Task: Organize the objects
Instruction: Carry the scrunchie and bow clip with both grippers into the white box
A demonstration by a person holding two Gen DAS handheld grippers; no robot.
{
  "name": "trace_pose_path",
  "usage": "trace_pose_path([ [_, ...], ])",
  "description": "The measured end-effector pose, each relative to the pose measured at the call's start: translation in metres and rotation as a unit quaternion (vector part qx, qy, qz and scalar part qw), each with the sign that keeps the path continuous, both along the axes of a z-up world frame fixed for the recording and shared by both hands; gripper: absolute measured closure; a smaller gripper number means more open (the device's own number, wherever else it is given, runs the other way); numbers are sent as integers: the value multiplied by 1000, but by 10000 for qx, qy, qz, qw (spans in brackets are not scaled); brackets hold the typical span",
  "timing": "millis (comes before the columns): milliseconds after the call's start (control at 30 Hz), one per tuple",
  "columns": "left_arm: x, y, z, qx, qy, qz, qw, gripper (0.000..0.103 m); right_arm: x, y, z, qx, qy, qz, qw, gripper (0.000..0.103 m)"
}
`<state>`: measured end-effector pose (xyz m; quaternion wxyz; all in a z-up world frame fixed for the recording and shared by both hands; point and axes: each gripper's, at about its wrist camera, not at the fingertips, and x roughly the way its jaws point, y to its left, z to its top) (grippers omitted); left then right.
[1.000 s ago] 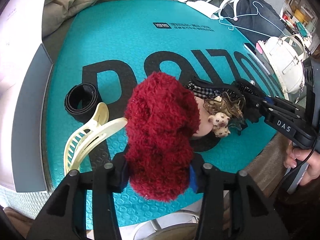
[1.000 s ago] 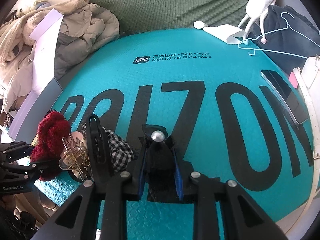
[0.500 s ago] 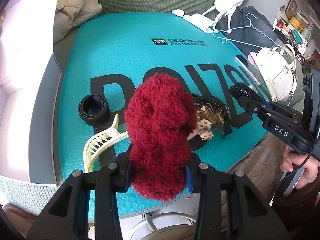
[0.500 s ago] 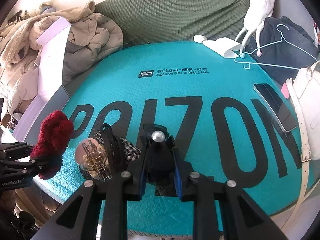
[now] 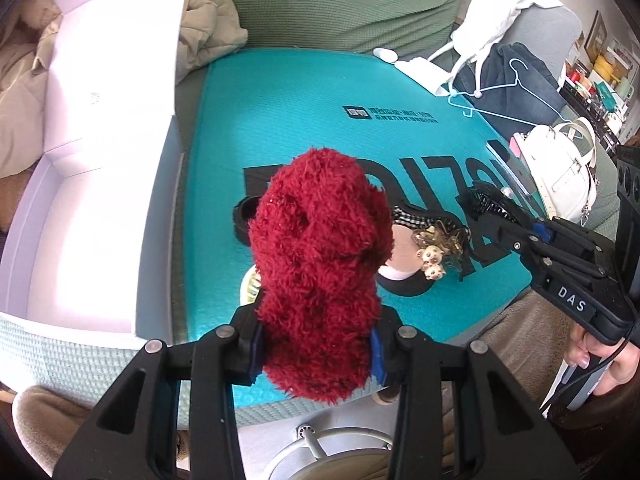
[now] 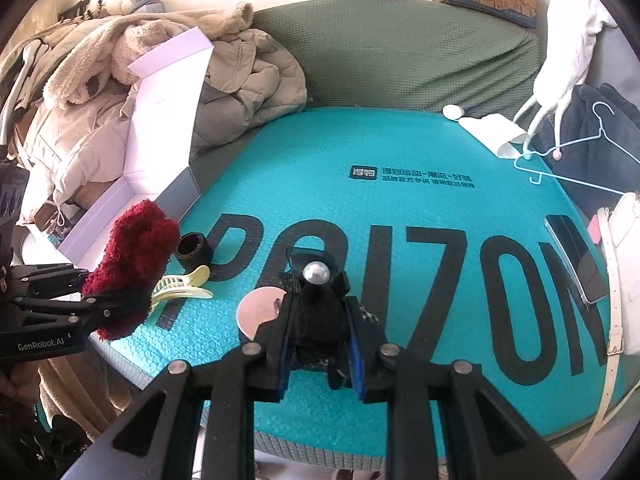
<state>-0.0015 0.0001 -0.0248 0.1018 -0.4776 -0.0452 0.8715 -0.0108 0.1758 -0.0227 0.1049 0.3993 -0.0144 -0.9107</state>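
My left gripper [image 5: 316, 348] is shut on a fluffy red scrunchie [image 5: 320, 264], held above the front left of the teal mat [image 5: 304, 120]; it also shows in the right wrist view [image 6: 132, 268]. My right gripper [image 6: 320, 344] is shut on a black hair accessory with a silver stud [image 6: 316, 304], held over the mat. On the mat lie a cream claw clip [image 6: 180, 286], a black band roll [image 6: 194, 250], a round pink mirror [image 6: 258, 312] and a gold clip with bear charms [image 5: 434, 248].
An open white box [image 5: 80, 220] with its lid up stands left of the mat. Coats [image 6: 240, 76] lie behind it. A phone [image 6: 576, 256], a white handbag [image 5: 560, 172], a blue hanger [image 6: 560, 160] and a white tube [image 6: 488, 128] are at the right.
Both grippers have lifted and drawn back from the mat. The left one has carried the red scrunchie up and toward the white box. The right one holds its black accessory higher.
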Motion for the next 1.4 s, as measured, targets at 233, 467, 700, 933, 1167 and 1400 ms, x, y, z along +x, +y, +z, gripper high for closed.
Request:
trace_pose_path([
  [233, 18, -31, 3, -80, 43, 296, 9995, 66, 4, -34, 4, -27, 45, 409, 9992, 81],
  [467, 37, -58, 0, -161, 12, 536, 9984, 66, 9, -66, 0, -145, -50, 765, 9969, 81],
  [700, 55, -83, -4, -197, -6, 734, 9971, 66, 16, -99, 1, -132, -62, 1116, 9936, 81],
  [933, 63, -108, -3, -223, 66, 954, 9952, 66, 14, -130, 10, -7, 40, 1470, 9891, 81],
  [1167, 59, -136, 4, -427, 234, 1236, 9911, 66, 4, -166, 14, -36, 88, 1846, 9828, 81],
  [1400, 50, -166, 8, -475, 279, 1451, 9879, 66, -10, -198, 19, -27, 123, 2118, 9772, 81],
])
